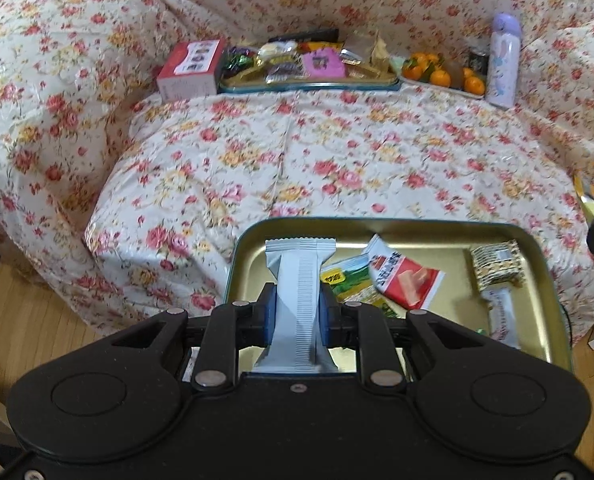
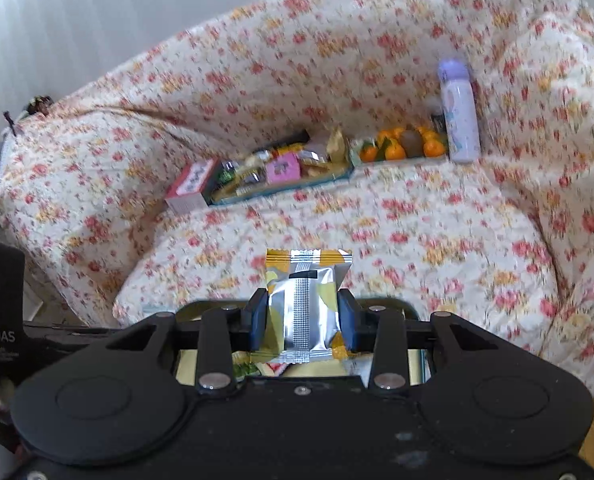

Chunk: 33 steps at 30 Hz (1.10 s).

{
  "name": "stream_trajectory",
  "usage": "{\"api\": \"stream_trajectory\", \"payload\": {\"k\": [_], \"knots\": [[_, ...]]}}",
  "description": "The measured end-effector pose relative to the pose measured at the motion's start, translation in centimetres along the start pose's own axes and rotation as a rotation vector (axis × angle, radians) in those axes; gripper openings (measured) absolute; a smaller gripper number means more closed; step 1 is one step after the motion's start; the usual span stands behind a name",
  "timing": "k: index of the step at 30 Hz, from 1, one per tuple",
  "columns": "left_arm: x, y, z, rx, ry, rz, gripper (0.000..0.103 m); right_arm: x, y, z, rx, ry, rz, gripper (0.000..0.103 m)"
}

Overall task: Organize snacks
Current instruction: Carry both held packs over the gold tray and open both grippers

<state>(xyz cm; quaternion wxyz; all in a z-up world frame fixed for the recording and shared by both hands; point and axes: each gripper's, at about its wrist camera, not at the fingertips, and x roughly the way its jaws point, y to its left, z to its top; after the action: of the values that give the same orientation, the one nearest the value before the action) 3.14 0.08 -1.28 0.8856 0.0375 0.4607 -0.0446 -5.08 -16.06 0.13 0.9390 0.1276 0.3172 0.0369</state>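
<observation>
Left gripper [image 1: 297, 312] clamped on a grey snack packet [image 1: 297, 292]. Packet is long and narrow, matte pale grey, with a ribbed seam running down its middle and crimped, flared ends. The blue pads [image 1: 269, 316] press its waist from both sides. It hangs above the near-left part of the gold tin tray [image 1: 537, 256], the far end over the tray's back rim.

Tray sits at the near edge of the flowered sofa cover [image 1: 337, 160]; dark green rim, shiny gold inside. Loose in it: a green-and-yellow packet [image 1: 349, 284] just right of the held one, a red-and-white packet [image 1: 405, 280] overlapping the green one's right side, a gold-patterned wrapped block [image 1: 497, 266] toward the tray's right side, and a white packet [image 1: 503, 318] just in front of that block, blurred.

Right gripper [image 2: 301, 316] closed on a silver-and-yellow packet [image 2: 303, 308]. Shorter and puffier, foil silver with yellow patches, ribbed centre seam, orange-striped crimp at the top. It is held above the tray's near part; tray mostly hidden beneath the gripper in that view.

Well behind the tray, against the sofa back: a second tray of mixed sweets [image 1: 309, 64], a red-and-white box [image 1: 191, 70] at its left end, a dish of oranges [image 1: 441, 74] at its right end, and a lilac bottle [image 1: 503, 62] upright beyond the oranges.
</observation>
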Motion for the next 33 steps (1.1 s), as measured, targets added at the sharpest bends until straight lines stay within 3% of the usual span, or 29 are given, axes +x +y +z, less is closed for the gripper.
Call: {"api": "stream_trajectory", "payload": {"k": [6, 16, 33], "knots": [[1.2, -0.1, -0.4, -0.009, 0.026, 0.01, 0.032, 1.4, -0.4, -0.8, 0.019, 0.083, -0.04, 0.039], [1.1, 0.0, -0.4, -0.027, 0.031, 0.052, 0.035, 3.3, 0.3, -1.5, -0.01, 0.141, -0.036, 0.039], [0.2, -0.8, -1.2, -0.025, 0.026, 0.077, 0.035, 5.3, 2.4, -0.9, -0.116, 0.101, -0.025, 0.039]]}}
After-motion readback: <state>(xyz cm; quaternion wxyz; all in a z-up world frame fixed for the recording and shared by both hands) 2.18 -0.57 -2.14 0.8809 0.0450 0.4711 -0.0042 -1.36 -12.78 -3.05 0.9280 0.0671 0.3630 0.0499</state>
